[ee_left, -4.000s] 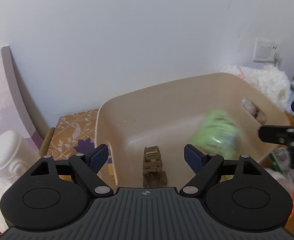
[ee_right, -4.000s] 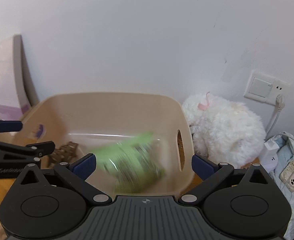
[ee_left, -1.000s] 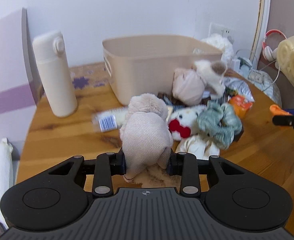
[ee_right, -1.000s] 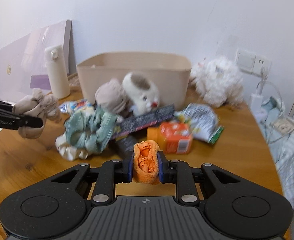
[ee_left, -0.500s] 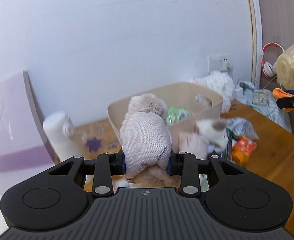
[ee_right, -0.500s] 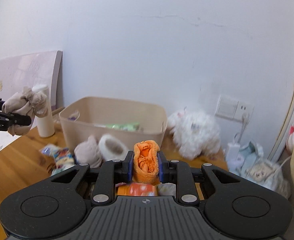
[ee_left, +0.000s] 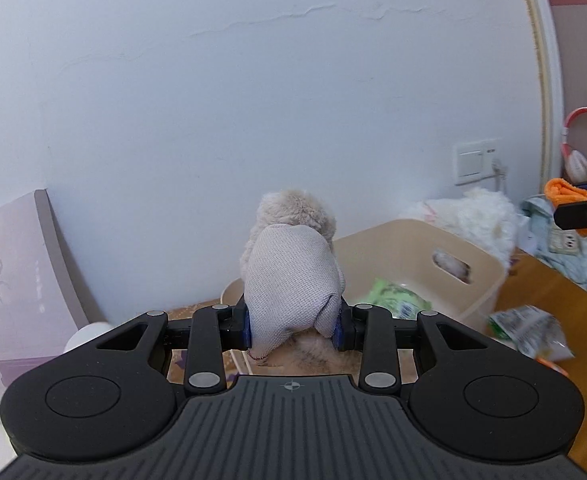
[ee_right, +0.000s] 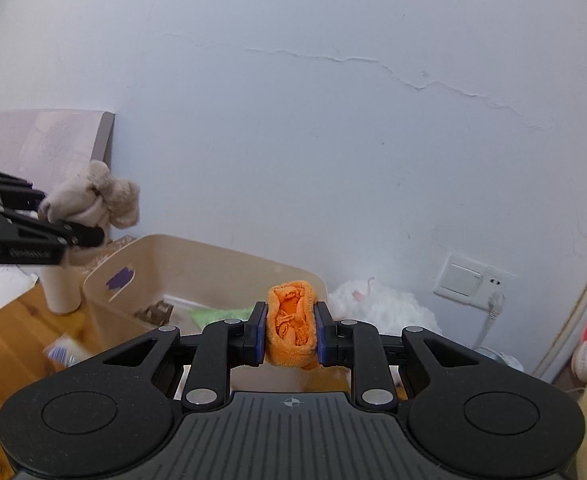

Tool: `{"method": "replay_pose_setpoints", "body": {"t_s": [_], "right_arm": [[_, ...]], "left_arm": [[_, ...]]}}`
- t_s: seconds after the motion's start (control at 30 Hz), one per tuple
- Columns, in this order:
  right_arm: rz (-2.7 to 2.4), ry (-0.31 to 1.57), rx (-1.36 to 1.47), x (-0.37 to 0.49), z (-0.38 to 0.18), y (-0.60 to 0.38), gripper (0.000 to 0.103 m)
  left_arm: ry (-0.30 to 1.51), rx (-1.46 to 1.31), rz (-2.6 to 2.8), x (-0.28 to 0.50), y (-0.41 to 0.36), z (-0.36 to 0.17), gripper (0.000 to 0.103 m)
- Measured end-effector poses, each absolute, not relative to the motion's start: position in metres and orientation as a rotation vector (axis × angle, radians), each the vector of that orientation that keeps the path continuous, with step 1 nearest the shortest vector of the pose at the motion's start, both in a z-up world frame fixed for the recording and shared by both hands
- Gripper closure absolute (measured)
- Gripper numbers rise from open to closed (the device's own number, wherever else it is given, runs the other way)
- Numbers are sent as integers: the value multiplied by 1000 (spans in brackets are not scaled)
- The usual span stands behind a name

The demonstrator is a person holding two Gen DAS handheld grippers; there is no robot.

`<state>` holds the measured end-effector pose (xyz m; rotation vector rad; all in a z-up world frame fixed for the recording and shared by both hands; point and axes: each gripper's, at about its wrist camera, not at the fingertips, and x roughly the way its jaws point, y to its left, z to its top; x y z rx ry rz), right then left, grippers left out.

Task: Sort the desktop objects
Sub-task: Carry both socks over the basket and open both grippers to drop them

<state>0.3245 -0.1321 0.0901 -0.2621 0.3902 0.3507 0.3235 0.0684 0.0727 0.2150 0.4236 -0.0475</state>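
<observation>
My left gripper is shut on a beige plush slipper sock, held in the air in front of the beige plastic bin. From the right wrist view the same sock hangs above the bin's left end. My right gripper is shut on a rolled orange cloth, raised before the bin's near side. The orange cloth also shows at the right edge of the left wrist view. A green packet lies inside the bin, and a small brown object too.
A white plush toy sits behind the bin by a wall socket. A cream bottle stands left of the bin on the wooden table. A pale board leans on the wall. Snack packets lie right of the bin.
Both grippers have risen from the pile on the table and moved toward the bin, each keeping its hold. The pile has dropped out of sight below.
</observation>
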Motion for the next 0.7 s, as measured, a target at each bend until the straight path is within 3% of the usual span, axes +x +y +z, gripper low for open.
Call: {"method": "replay_pose_setpoints", "body": {"t_s": [0.7], "right_arm": [[363,597,-202,469,-5,-67,81]], "left_arm": [[706,215,35,444,62,-21,67]]}}
